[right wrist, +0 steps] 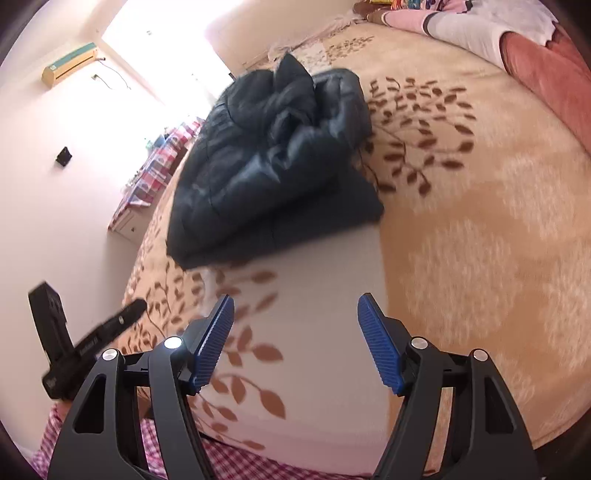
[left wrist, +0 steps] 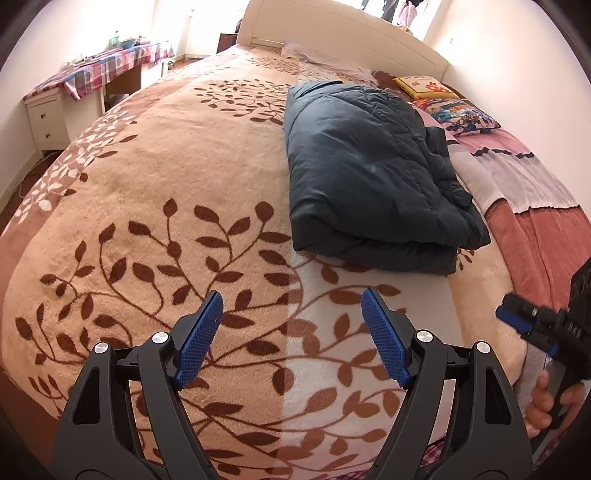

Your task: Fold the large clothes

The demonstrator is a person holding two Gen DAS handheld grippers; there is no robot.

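A dark navy padded jacket (left wrist: 373,177) lies folded in a thick bundle on the bed's beige leaf-patterned blanket (left wrist: 166,192). It also shows in the right wrist view (right wrist: 273,166), blurred. My left gripper (left wrist: 293,339) is open and empty, above the blanket, short of the jacket's near edge. My right gripper (right wrist: 295,343) is open and empty, above the blanket near the bed's front edge; it also shows at the right edge of the left wrist view (left wrist: 517,317). The left gripper shows at the left of the right wrist view (right wrist: 96,332).
A pink and red quilt (left wrist: 535,206) and colourful pillows (left wrist: 461,110) lie along the bed's right side. A white headboard (left wrist: 343,33) stands at the far end. A desk with a checked cloth (left wrist: 99,70) and white drawers (left wrist: 46,122) stands left of the bed.
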